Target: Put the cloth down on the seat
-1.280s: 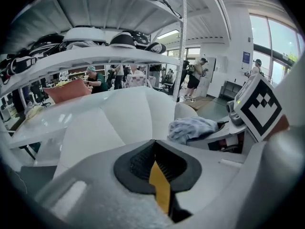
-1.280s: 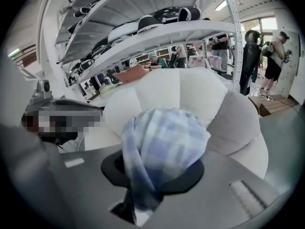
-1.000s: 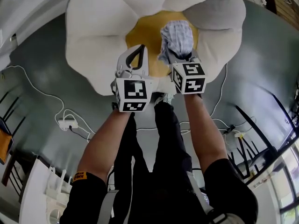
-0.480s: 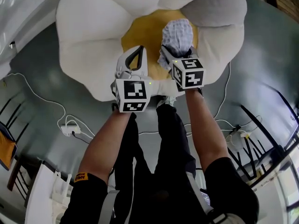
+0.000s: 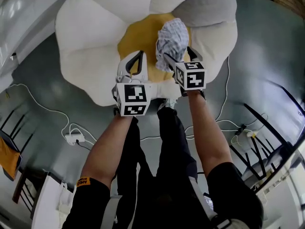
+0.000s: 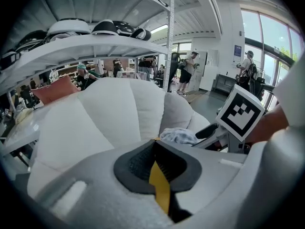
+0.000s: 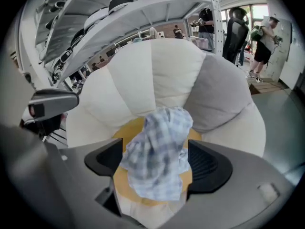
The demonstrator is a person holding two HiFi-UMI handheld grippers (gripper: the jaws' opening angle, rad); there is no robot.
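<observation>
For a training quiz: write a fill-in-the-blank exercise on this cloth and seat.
The cloth is over the seat's ___ centre.
One seat petal is ___; the rest are white.
The cloth is between the fingers of the ___ gripper.
The left gripper's fingers are ___.
Missing: yellow; grey; right; shut.
The right gripper's fingers have just been opening, cloth between them.

No legible text in any view.
- Orange tag [image 5: 88, 181] on sleeve, lower left of head view: dark print, too small to read.
- Left cube [image 5: 130, 99], right cube [image 5: 190, 75]: black-and-white square markers, no characters.
- Blue sign [image 6: 237, 50], upper right of left gripper view: unreadable.
</observation>
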